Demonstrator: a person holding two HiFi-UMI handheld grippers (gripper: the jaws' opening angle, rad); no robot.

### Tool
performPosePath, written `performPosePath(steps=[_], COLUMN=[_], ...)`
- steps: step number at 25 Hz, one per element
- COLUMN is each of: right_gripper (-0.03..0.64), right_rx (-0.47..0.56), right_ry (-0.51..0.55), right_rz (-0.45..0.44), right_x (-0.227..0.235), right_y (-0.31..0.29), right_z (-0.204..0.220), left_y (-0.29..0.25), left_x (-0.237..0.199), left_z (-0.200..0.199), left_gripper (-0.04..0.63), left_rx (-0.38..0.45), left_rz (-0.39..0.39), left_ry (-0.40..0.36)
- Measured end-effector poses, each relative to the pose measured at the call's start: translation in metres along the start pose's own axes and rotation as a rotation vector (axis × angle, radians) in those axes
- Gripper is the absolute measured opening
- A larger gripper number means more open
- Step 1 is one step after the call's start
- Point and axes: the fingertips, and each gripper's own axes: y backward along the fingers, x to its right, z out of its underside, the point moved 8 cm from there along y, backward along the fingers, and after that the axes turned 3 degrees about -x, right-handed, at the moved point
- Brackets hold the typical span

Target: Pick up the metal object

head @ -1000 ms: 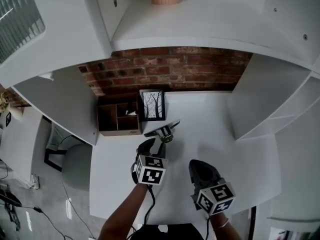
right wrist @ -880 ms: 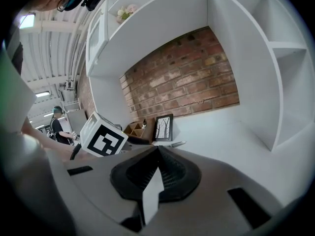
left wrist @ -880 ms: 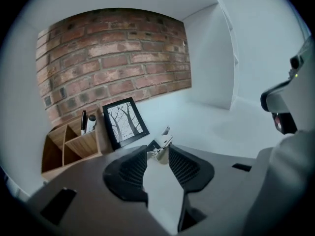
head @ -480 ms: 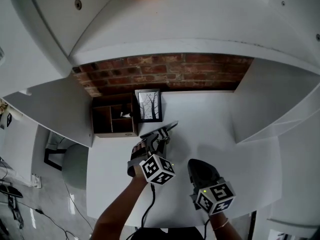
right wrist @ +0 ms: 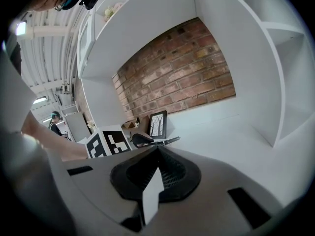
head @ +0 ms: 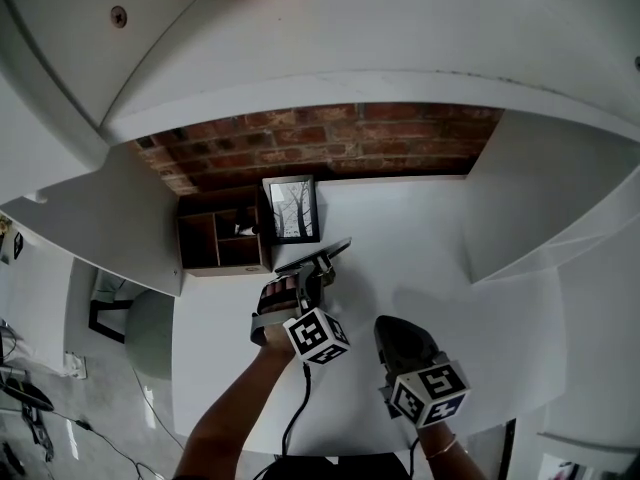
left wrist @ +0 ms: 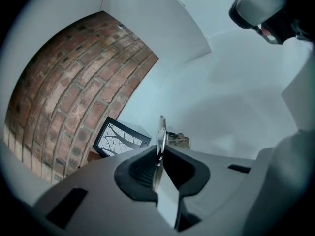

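The metal object, a thin flat strip with a small brass-coloured part, lies on the white desk in front of a picture frame. My left gripper reaches it from the near side. In the left gripper view the metal strip stands edge-on between the jaws of the left gripper, which have just been closing and now press on it. My right gripper rests to the right, apart from the object, its jaws together and empty. In the right gripper view the object lies ahead and to the left of the right gripper.
A framed tree picture leans against the brick wall. A wooden organiser stands left of it. White shelf panels close the desk in on the right and overhead.
My left gripper has rolled, its marker cube turning, and has settled lower over the metal object, now between its jaws. The right gripper has hardly shifted.
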Motion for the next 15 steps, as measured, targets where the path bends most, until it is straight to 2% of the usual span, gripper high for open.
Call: performPosePath(steps=[7,15], right_gripper=[0.005,0.005], right_rx=[-0.006,0.007], right_ry=[-0.007,-0.004], right_rz=[0.016,0.047], right_x=[0.001,-0.003], right_y=[0.002,0.009], right_z=[0.002,0.002], left_y=[0.001,0.031], left_x=[-0.003,-0.013], left_z=[0.002,-0.003], left_gripper=[0.04,0.034], left_rx=[0.026,0.129], left_rz=[-0.008,0.006], left_ry=[-0.008,0.097])
